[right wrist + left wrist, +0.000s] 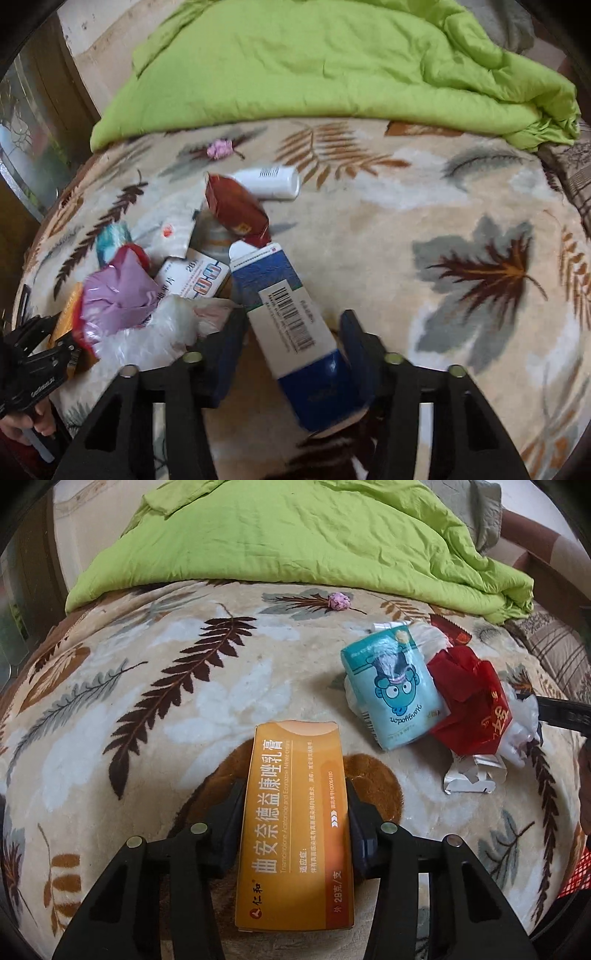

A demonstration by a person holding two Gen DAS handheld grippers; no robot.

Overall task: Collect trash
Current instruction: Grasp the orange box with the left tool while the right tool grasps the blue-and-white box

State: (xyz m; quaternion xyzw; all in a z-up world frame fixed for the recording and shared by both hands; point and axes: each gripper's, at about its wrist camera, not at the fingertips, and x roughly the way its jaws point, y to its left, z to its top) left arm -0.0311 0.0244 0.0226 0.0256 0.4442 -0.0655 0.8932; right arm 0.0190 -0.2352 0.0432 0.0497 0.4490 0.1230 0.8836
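Nearest to me, my left gripper point(295, 819) holds an orange medicine box point(295, 827) lengthwise, its two black jaws pressed against the box's long sides just above a leaf-patterned blanket point(166, 672). My right gripper point(291, 354) has its jaws set wide around a blue-and-white carton point(295, 321); the carton lies tilted between them, close to the right jaw, with a clear gap at the left jaw, and the picture is blurred, so I judge it not firmly gripped.

A little farther out on the blanket lies the gathered trash. Seen from the left wrist: a teal tissue pack point(395, 686) touching a crumpled red bag point(469, 705), with torn white paper point(472, 775) just beside. Seen from the right wrist: a pink plastic bag point(118, 291), a white pill box point(192, 277), a brown packet point(236, 210) and a white bottle point(273, 182), all heaped together to my left.

To do this step well, I should keep steady pressure on the orange box, carry it low toward the heap, and open only once it rests there. The right jaws should square up on the carton's sides before closing.

Beyond the heap sits a small pink paper ball point(338, 602), alone. Farthest back, a green quilt point(295, 535) lies bunched
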